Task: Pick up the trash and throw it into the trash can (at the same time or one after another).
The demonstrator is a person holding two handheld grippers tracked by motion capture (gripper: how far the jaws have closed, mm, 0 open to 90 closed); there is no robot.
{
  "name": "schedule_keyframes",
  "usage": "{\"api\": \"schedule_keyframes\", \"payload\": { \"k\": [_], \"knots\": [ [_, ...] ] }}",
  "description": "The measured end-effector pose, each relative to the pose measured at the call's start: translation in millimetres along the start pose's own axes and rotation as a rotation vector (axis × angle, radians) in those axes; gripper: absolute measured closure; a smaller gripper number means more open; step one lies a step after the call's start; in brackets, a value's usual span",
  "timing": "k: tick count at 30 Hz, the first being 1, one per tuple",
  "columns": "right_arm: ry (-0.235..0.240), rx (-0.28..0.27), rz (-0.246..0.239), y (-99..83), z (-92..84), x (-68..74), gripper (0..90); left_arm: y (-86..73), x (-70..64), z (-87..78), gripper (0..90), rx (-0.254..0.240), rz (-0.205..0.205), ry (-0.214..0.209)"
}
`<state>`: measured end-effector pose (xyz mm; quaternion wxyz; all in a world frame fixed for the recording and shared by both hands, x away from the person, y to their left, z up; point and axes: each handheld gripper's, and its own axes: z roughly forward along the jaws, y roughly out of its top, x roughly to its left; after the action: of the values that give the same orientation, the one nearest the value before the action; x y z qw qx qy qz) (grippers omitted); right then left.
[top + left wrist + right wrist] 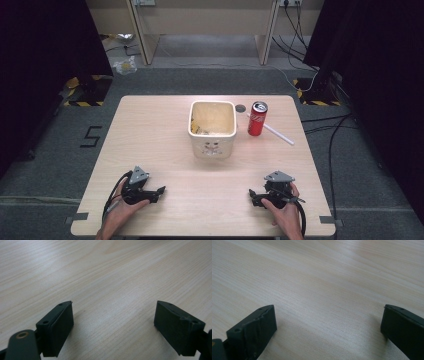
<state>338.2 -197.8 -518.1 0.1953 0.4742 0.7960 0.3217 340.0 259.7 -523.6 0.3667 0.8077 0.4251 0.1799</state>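
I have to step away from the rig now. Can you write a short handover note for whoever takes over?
Left gripper: open, empty, low over the table near its front edge.
Right gripper: open, empty, likewise at front right.
Cream bin stands mid-table, scraps inside. Red can stands upright just right of it, a white straw lying beside the can.
Done: nothing picked up.
Left: probably can and straw into the bin.

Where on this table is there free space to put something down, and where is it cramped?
The widest bare stretch of the table lies left of the cream bin. Bare wood also runs between the bin and the two open tongs, left and right. It is crowded to the right of the bin, where the red can, a white stick and a dark disc sit close together.
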Motion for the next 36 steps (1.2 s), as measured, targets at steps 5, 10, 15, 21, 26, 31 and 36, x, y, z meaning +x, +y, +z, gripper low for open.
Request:
{"api": "schedule_keyframes", "payload": {
  "k": [5,10,15,21,26,31,36],
  "knots": [
    [-0.001,-0.003,0.006,-0.2,-0.5,-0.2,2.1,0.0,0.0,0.0,15.2,0.0,0.0,0.0],
    [-0.011,-0.032,0.019,-0.6,-3.3,-4.2,16.8,0.0,0.0,0.0,15.2,0.0,0.0,0.0],
    [-0.008,-0.064,0.029,1.9,-7.9,-8.2,15.7,0.0,0.1,0.0,15.2,0.0,0.0,0.0],
    [-0.022,-0.101,0.033,12.4,-18.3,-13.1,15.5,0.0,-0.1,0.2,15.2,-0.002,-0.003,0.0],
    [-0.051,-0.156,0.016,32.1,-33.0,-17.6,15.5,0.1,-0.1,0.1,15.2,-0.001,-0.003,0.0],
    [-0.055,-0.173,0.026,45.8,-39.9,-22.7,15.5,0.0,-0.2,0.2,15.1,-0.002,-0.003,0.001],
    [-0.059,-0.176,0.032,63.3,-40.9,-31.0,15.5,0.0,-0.2,0.1,15.2,-0.002,-0.003,0.001]
  ]
}}
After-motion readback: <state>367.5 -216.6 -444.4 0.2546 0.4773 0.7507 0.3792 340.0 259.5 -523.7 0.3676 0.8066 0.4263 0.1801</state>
